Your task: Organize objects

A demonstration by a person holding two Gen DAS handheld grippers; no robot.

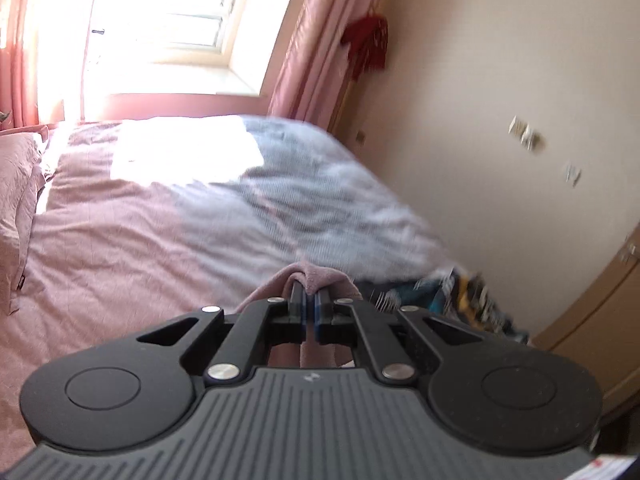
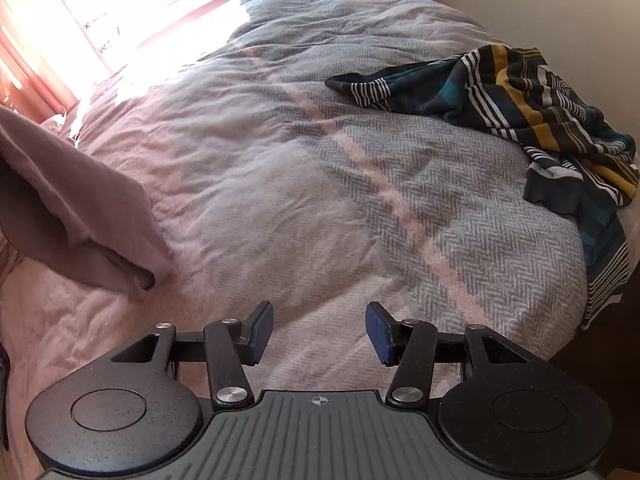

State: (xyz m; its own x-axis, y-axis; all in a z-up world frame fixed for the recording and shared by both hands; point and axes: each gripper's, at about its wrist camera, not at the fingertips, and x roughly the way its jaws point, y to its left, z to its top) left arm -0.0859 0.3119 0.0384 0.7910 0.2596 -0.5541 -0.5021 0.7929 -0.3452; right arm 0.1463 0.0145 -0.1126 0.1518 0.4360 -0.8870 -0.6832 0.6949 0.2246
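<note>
My left gripper is shut on a mauve cloth that drapes over and below its fingertips, held above the bed. The same mauve cloth hangs at the left of the right wrist view, its lower end touching the bed. A striped dark shirt with teal, mustard and white bands lies crumpled at the bed's right edge; it also shows blurred in the left wrist view. My right gripper is open and empty above the grey-and-pink bedspread.
A pink pillow lies at the bed's left. Pink curtains frame a bright window. A cream wall runs along the bed's right side, with a red garment hanging on it and a wooden door.
</note>
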